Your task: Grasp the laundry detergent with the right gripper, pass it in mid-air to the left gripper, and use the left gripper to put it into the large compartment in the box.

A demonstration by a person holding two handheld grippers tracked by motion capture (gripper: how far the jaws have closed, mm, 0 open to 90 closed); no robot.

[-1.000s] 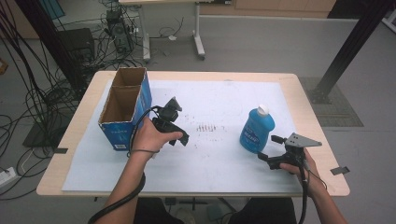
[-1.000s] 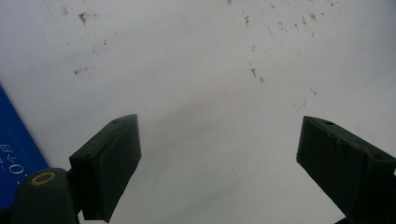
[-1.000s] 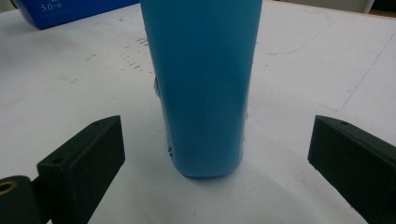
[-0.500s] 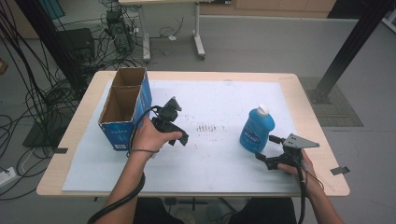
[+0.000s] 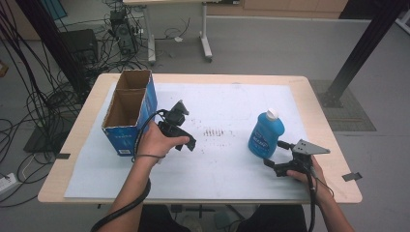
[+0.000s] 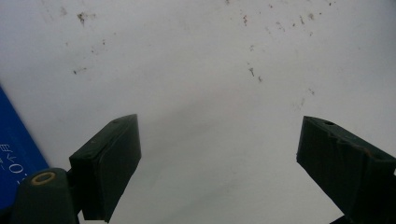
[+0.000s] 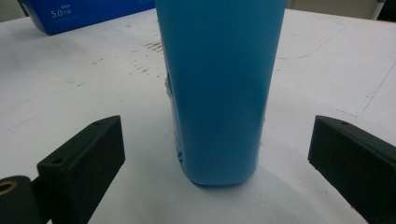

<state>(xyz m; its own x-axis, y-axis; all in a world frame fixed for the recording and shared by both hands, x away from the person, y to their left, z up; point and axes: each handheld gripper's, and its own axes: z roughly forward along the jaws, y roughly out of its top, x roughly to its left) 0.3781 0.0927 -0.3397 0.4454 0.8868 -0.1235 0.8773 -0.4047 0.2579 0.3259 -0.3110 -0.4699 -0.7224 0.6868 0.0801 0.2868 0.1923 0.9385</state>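
Nothing much has shifted since the earlier frames: we see both hands parked where they were. Right gripper (image 5: pixel 276 157) sits low, level with the surface (image 5: pixel 217 159), jaws spread wide and released, aimed at the blue bottle (image 5: pixel 266 134), which stands upright just ahead, between the jaw lines but untouched. We judge it's lined up for a side grab on the bottle body. Left gripper (image 5: pixel 186 137) rests beside the blue cardboard box (image 5: pixel 129 112), tilted down at the white sheet, jaws open, nothing between them. We take the left as idle, waiting near the open box.
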